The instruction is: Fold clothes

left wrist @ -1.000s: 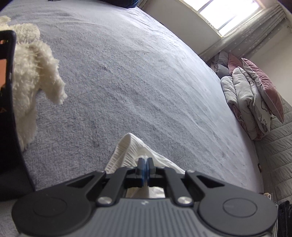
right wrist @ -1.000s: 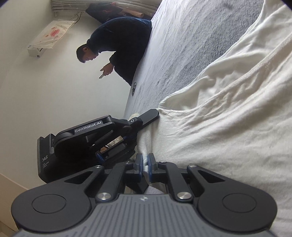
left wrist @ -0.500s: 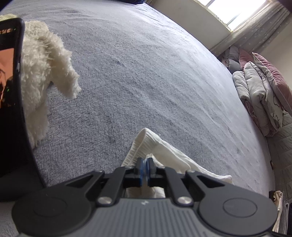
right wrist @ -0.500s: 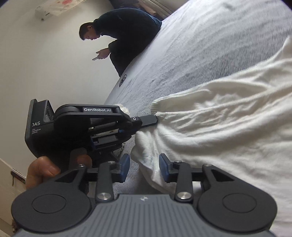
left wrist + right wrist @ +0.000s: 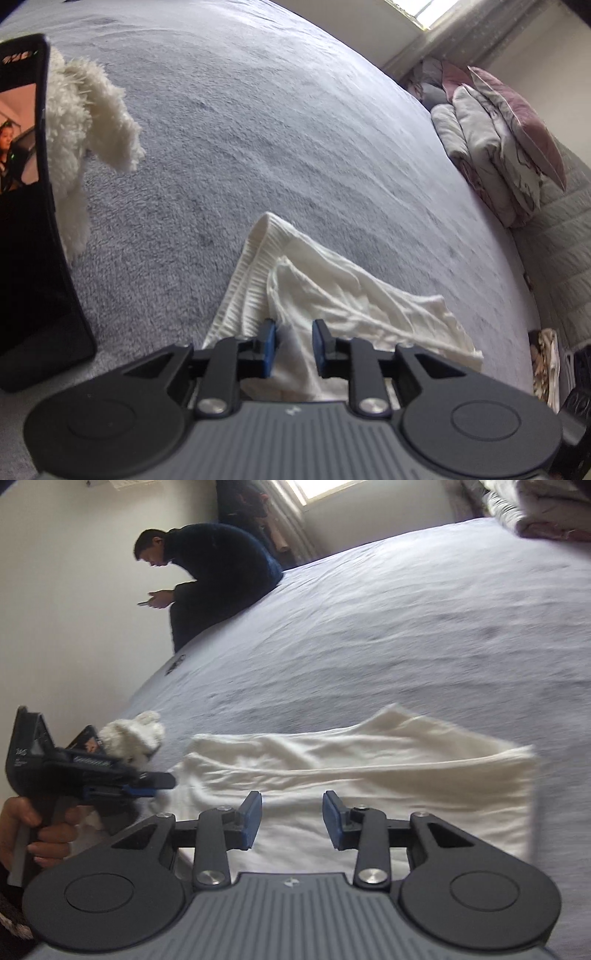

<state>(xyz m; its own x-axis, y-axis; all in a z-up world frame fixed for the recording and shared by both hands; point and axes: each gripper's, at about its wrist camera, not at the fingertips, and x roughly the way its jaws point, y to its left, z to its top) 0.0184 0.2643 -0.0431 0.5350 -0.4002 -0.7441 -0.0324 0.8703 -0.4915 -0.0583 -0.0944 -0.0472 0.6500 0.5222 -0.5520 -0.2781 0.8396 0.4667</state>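
Observation:
A white garment (image 5: 332, 295) lies folded on the grey bed cover (image 5: 258, 129). It shows in the right wrist view (image 5: 369, 768) as a flat rectangle. My left gripper (image 5: 293, 347) is open, its blue pads apart over the garment's ribbed edge, holding nothing. My right gripper (image 5: 291, 819) is open and empty just above the garment's near side. The left gripper also shows in the right wrist view (image 5: 155, 786), held in a hand at the garment's left edge.
A white plush toy (image 5: 81, 147) and a black tablet-like screen (image 5: 29, 221) stand at the left. Folded bedding and pillows (image 5: 495, 147) are piled at the far right. A person in dark clothes (image 5: 207, 579) sits on the bed's far edge.
Both grippers have opened and let go of the white garment, right first, then left. The garment has dropped flat onto the bed, and both grippers have drawn back a little.

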